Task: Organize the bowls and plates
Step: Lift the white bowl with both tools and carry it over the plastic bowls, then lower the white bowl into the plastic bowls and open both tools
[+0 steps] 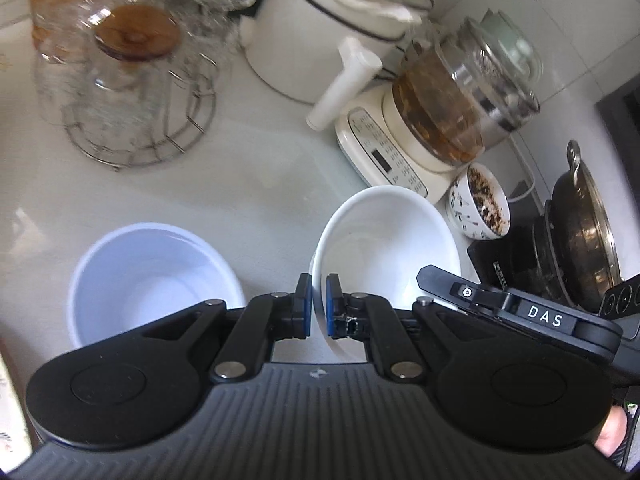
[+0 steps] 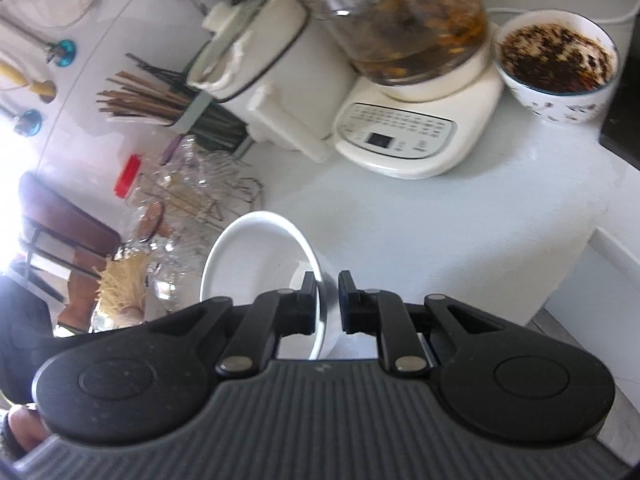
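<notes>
My left gripper (image 1: 319,306) is clamped on the rim of a glossy white ceramic bowl (image 1: 386,240); the blue pads (image 1: 330,307) press the wall from both sides. This bowl sits tilted at centre right of the left wrist view, clear of the white countertop (image 1: 260,184). A second white round bowl (image 1: 154,276) is at lower left of the same view, upright and just left of the gripper.

My right gripper (image 2: 325,302) is likewise closed on the rim of a white ceramic bowl (image 2: 256,252), which is tilted with its opening facing left, in the lower centre of the right wrist view.

At upper centre of the right wrist view stands a cream electric kettle base with a glass pot of brown liquid (image 2: 404,120). A patterned bowl holding dark residue (image 2: 556,68) is just beside it at upper right. A wire rack of clear glassware (image 1: 132,92) occupies the upper left of the left wrist view.
</notes>
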A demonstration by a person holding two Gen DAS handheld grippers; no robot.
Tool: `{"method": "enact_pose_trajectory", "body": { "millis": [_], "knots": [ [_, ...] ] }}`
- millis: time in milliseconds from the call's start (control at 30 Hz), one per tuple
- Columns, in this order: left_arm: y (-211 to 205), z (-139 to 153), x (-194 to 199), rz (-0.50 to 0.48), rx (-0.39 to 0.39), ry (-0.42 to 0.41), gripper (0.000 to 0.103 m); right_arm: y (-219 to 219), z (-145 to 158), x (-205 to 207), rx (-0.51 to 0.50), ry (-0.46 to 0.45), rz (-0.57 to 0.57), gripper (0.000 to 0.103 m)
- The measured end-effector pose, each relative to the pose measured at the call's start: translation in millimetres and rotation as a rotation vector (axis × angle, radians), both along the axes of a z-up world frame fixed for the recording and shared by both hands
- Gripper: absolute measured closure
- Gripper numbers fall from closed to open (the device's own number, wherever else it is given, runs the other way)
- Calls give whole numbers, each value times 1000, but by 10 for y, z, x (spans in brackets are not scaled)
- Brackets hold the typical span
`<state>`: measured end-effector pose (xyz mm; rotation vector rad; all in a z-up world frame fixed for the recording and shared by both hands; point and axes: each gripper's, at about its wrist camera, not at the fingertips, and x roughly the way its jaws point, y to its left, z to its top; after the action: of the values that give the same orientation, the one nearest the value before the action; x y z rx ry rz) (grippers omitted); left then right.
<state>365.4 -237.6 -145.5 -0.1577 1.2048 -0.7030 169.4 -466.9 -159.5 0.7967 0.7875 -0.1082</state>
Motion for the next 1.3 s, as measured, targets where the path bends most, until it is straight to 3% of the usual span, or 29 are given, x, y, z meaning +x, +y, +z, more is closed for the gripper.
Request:
{"method": "enact_pose_trajectory", "body": {
  "millis": [233, 567, 867, 1300],
  "knots": [
    [338, 209, -55, 54, -12, -69, 95, 252, 159, 122, -8, -50, 42, 89],
    [942, 286, -139, 227, -34, -75, 95, 685, 239, 434, -22, -60, 188, 89],
    [1342, 70, -133, 354, 3, -10, 95, 1085, 62, 674, -60, 7, 317, 89],
    [1448, -132, -188, 391, 58, 36, 95, 1304, -6, 771, -141, 53, 406, 88]
  ]
}}
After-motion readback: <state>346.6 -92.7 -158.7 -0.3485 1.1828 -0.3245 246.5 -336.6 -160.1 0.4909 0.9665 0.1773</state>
